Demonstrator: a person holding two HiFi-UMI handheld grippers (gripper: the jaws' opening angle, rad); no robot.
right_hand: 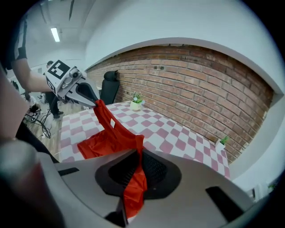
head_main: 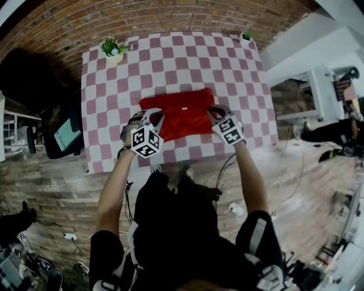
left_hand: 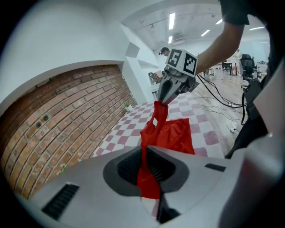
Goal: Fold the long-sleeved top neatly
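One checked table (head_main: pixel 170 62) bearing the red top (head_main: pixel 183 118) adjoins brick wall (head_main: pixel 142 17).

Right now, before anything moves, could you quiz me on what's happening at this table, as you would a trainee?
1. True or false: the left claw and the right claw are each clamped on the red top.
2. The tablecloth is: A striped, B pink-and-white checked, C plain.
3. How many potted plants stand on the table?
Key: 1 true; 2 B; 3 two, one at each far corner.
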